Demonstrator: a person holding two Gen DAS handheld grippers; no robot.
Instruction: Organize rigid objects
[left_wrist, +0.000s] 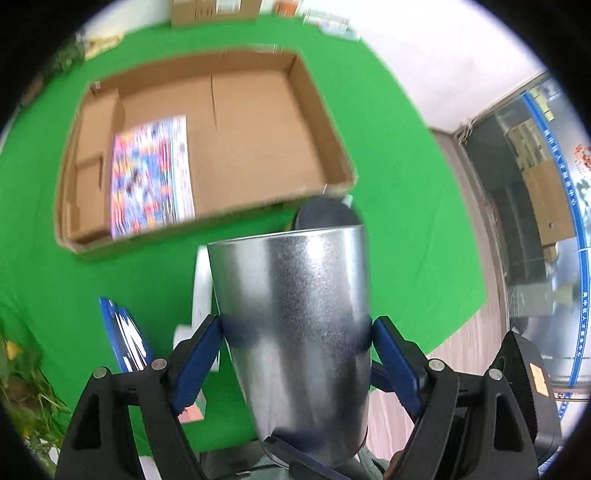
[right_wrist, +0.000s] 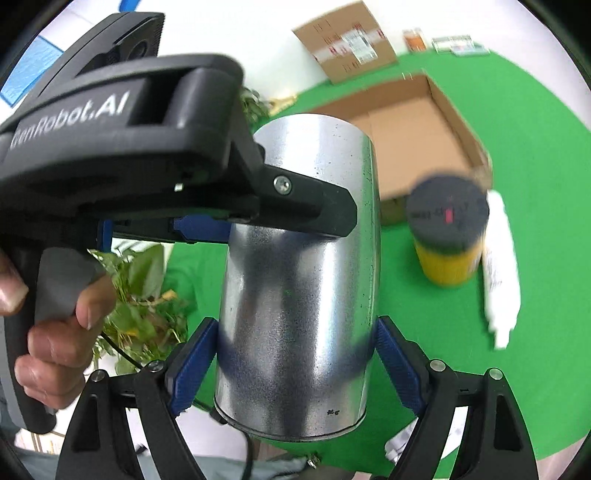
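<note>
Both tongs clamp one silver metal cylinder (left_wrist: 295, 325) held above the green cloth: left tongs (left_wrist: 297, 332) and right tongs (right_wrist: 295, 343) spread wide, blue pads pressed to its sides. Ahead lies an open cardboard tray (left_wrist: 321, 122) holding a colourful booklet (left_wrist: 151, 177). Only the right view shows the yellow jar (right_wrist: 448, 236), the white tube (right_wrist: 498, 266) just beside it, and a hand (right_wrist: 59, 332) on the other handle.
</note>
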